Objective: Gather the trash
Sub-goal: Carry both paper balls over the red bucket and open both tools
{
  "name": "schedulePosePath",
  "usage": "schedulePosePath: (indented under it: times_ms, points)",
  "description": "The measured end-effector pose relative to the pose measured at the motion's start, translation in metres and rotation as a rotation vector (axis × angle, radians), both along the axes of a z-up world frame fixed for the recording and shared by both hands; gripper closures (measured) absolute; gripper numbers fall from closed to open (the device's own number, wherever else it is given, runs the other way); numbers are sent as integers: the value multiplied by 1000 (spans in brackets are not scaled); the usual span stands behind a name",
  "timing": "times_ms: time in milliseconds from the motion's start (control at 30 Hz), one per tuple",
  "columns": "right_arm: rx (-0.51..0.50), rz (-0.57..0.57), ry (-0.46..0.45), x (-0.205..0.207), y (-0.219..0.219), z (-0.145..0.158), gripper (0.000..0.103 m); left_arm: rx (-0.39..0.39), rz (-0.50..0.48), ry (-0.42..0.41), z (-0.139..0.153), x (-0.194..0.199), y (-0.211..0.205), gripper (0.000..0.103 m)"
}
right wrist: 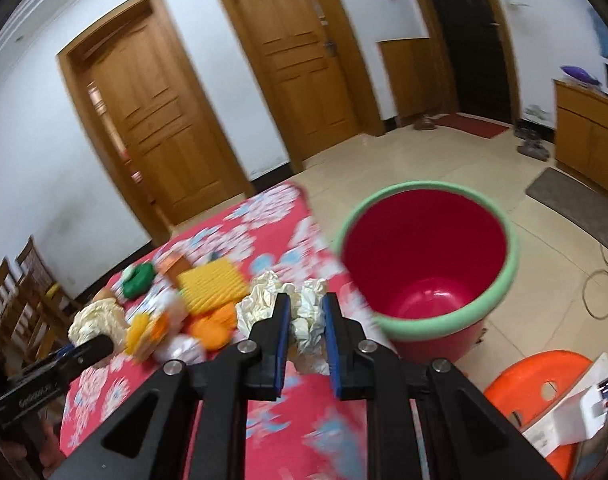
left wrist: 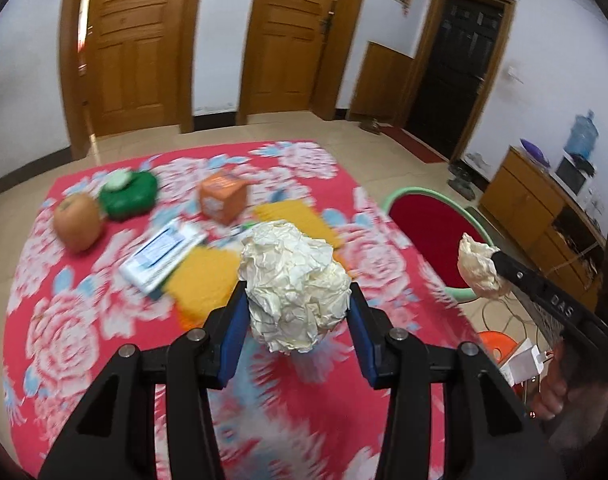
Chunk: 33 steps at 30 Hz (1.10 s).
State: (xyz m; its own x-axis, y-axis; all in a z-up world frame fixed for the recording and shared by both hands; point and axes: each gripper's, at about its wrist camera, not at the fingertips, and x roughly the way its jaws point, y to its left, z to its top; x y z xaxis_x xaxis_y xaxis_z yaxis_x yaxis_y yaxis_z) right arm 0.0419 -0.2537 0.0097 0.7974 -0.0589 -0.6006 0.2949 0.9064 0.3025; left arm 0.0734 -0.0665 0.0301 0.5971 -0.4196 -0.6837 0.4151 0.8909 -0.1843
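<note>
Now both my grippers pinch crumpled paper balls: left gripper point(left wrist: 297, 312), right gripper point(right wrist: 307, 330); I should release squarely over the red bin point(right wrist: 500, 304) at right.

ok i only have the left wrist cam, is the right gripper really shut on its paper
observer: Yes. In the right wrist view the right gripper is shut on a paper ball, with a pad pressing each side.
operator: and whats in the bin, i just see part of the rim
observer: The bin shows a bare red bottom, with no trash in it.
operator: anything on the floor past it
observer: A grey mat lies beyond the bin to the right, by the cabinet.
</note>
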Motion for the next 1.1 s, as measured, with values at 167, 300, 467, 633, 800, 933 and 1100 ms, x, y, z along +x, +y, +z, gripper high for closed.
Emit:
schedulePosePath:
  times_ms: [167, 300, 467, 633, 800, 933, 1100]
  points:
    - [14, -109, -3, 7, -45, -4, 84, 11, -81, -16, 5, 10, -53, 56]
    - [33, -168, 3, 12, -72, -10, 83, 33, -141, -15, 2, 19, -92, 56]
    - [83, -230, 25, 21, -103, -23, 79, 66, -206, 6, -9, 33, -136, 56]
    - [101, -268, 31, 23, -120, -32, 77, 98, -252, 5, -23, 46, -169, 55]
    - [160, -307, 36, 23, -136, -41, 59, 63, -313, 45, -33, 60, -196, 55]
    - [153, -332, 9, 15, -142, -35, 59, 94, -295, 38, -37, 66, -215, 47]
    - [154, -374, -15, 0, -152, -30, 59, 122, -315, 44, -41, 70, -229, 35]
